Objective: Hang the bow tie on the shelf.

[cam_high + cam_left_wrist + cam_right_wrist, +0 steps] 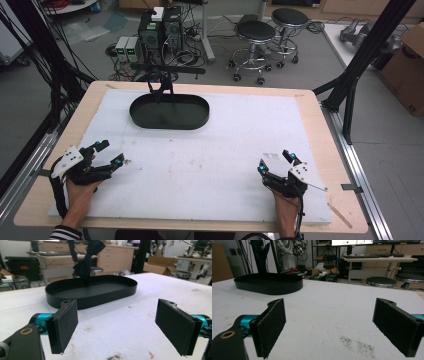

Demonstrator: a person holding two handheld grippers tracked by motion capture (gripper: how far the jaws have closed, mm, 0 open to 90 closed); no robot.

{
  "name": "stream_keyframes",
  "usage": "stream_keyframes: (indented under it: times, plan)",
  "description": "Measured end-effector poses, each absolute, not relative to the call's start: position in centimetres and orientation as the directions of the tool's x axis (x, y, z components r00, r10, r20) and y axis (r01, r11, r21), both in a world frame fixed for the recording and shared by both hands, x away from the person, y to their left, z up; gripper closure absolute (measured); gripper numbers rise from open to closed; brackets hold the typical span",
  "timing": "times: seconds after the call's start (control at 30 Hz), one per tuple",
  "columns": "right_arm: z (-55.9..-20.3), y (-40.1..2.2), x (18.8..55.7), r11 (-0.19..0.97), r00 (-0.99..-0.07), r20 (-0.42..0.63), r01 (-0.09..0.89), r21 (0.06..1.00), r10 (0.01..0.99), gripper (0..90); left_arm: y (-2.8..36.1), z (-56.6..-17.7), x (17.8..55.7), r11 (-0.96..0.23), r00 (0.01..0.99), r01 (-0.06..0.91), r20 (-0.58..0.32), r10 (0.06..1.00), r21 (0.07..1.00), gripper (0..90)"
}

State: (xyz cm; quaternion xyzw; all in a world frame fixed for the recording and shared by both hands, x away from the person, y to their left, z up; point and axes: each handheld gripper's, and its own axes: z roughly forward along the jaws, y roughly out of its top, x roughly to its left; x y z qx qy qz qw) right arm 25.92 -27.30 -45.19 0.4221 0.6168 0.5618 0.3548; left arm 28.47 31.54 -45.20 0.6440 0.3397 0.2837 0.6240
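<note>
Apart, both grippers (pixel 110 154) (pixel 276 160) gape; tray (pixel 169 111) beyond.

Black tray (pixel 169 111) on white-covered table (pixel 225 150).

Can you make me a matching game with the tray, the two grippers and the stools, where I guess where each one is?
Things:
1. black oval tray
2. left gripper
3. right gripper
4. black stools

Places:
A. near edge of the table, on the person's right
B. on the floor beyond the table
C. far side of the white table top, left of the middle
D. near edge of the table, on the person's left

Pairs: 1-C, 2-D, 3-A, 4-B
</note>
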Motion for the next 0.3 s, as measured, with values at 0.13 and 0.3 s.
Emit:
stream_keyframes:
  times: [0.13, 0.3]
  plan:
    - [-45.19, -27.19, 25.89, 0.019, -0.393, 0.031, 0.122, 0.992, 0.919, 10.4, 31.42, -45.22, 28.31, -0.008, 0.606, 0.071, -0.037, 0.795, 0.997, 19.5]
    - [-45.19, -27.28, 25.94, 0.017, -0.389, 0.030, 0.119, 0.993, 0.921, 10.4, 31.44, -45.23, 28.31, -0.004, 0.606, 0.071, -0.040, 0.795, 0.998, 19.6]
